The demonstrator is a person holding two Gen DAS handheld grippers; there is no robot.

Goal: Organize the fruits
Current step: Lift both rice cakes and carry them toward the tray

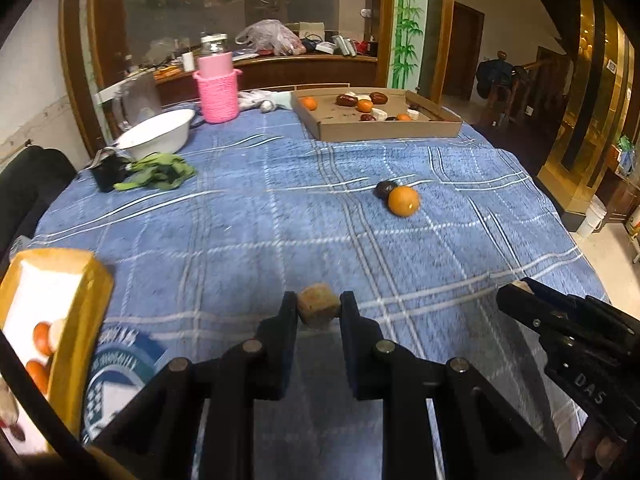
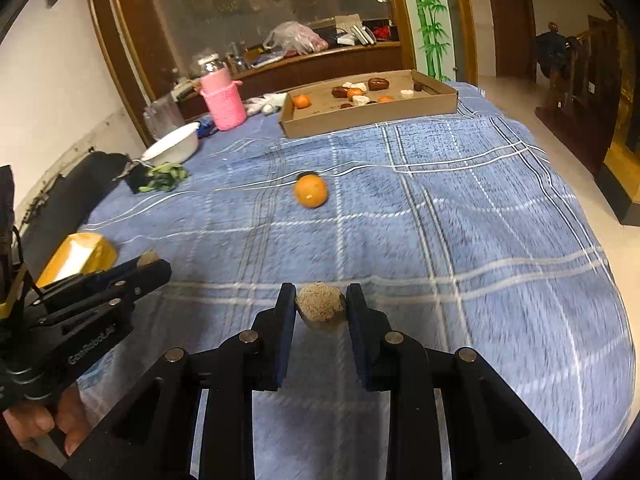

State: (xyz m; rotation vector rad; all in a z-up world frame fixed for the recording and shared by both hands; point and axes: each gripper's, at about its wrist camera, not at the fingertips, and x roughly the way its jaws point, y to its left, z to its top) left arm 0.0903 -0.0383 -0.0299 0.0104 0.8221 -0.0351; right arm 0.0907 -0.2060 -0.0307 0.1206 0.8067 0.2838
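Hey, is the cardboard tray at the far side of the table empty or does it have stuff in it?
Not empty. The cardboard tray holds oranges, dark red dates and some pale pieces.

- "DAS" in pale raised letters stands on the black body of the right gripper (image 1: 516, 300), at the lower right edge of the left wrist view.
- "GenRobot.AI", or something close to it, in grey letters stands on the black body of the left gripper (image 2: 154, 266), at the lower left of the right wrist view; the last letters are blurred.
- A blue and white printed sheet (image 1: 120, 364) at the lower left of the left wrist view carries a ring of small characters around a round emblem, too blurred to read.
- The yellow box (image 1: 52, 328) beside it shows printed fruit pictures, with no legible words.
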